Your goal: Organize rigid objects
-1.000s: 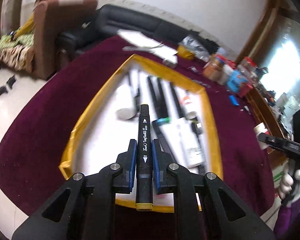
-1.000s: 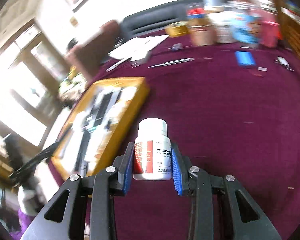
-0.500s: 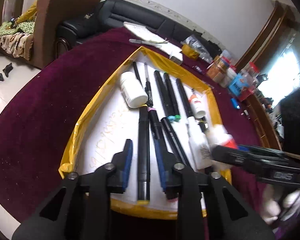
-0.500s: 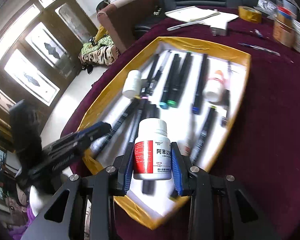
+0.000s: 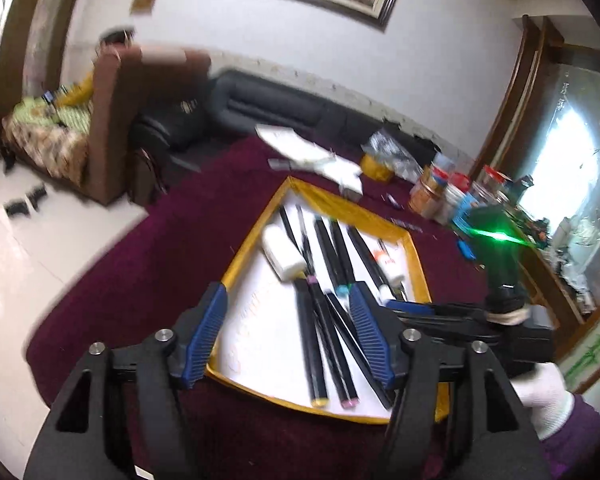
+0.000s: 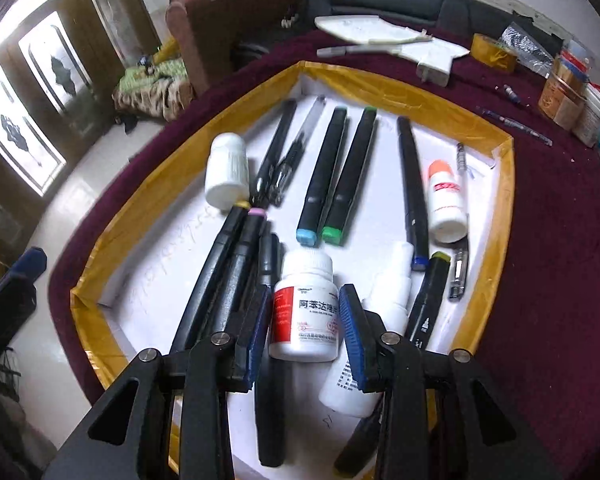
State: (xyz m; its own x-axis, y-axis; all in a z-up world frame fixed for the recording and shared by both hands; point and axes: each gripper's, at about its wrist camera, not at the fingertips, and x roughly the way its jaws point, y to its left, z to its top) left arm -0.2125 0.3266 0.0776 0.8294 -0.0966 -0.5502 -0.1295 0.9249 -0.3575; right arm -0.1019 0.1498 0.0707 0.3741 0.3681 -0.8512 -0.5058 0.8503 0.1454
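A yellow-rimmed white tray (image 6: 400, 84) on the maroon table holds several black markers, a few pens and white bottles. My right gripper (image 6: 303, 322) is low over the tray's near part, its blue pads either side of a white pill bottle with a red label (image 6: 305, 312); slight gaps show at the pads. My left gripper (image 5: 288, 332) is open wide and empty, raised above the tray's near edge (image 5: 300, 402). The black marker with the yellow end (image 5: 311, 354) lies in the tray below it, beside a pink-ended one (image 5: 332, 354).
Papers (image 6: 380, 34), a tape roll (image 6: 494, 53), jars and boxes (image 6: 572, 96) sit on the table beyond the tray. A brown armchair (image 5: 112, 120) and black sofa (image 5: 284, 100) stand behind. The right gripper's body (image 5: 480, 324) shows at the tray's right side.
My left gripper let go of the black marker, opened wide and lifted back. My right gripper carried the pill bottle over the tray and lowered it among the markers, and its jaws have loosened.
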